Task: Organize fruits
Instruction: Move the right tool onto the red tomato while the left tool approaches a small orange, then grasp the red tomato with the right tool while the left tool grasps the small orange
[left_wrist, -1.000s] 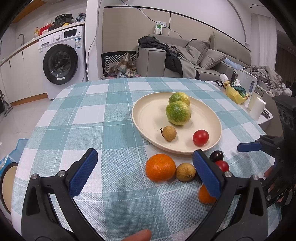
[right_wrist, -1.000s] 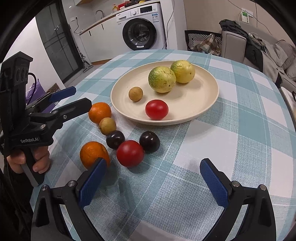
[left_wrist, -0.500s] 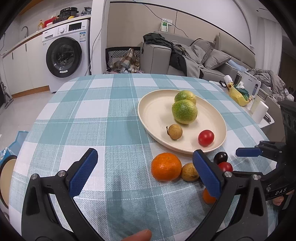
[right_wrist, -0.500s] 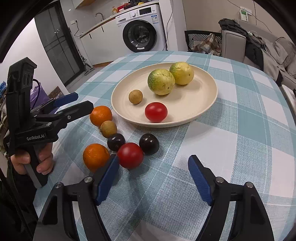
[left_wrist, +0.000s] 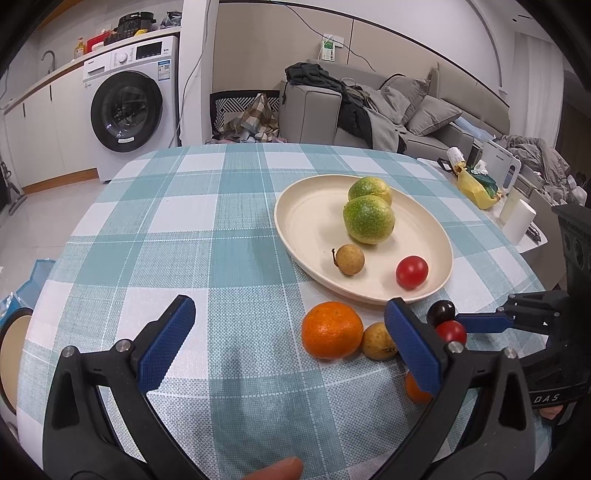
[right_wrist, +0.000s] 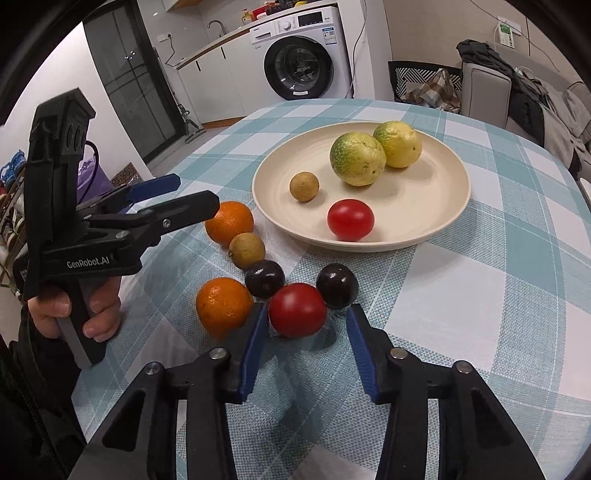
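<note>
As right claw (right_wrist: 304, 332) closes, red tomato (right_wrist: 297, 310) sits btwn pads.

Fruit lying on the plate and in front of it on the table

The plate (right_wrist: 436, 229) is holding two limes (right_wrist: 357, 158), a longan (right_wrist: 304, 187) and a tomato (right_wrist: 350, 219). Before it, two oranges (right_wrist: 229, 223), a second longan (right_wrist: 247, 250), two plums (right_wrist: 264, 278) and a second tomato (right_wrist: 297, 310) are sitting clustered on the table (right_wrist: 498, 295), the last lying between the right gripper (right_wrist: 303, 324) fingers.
</note>
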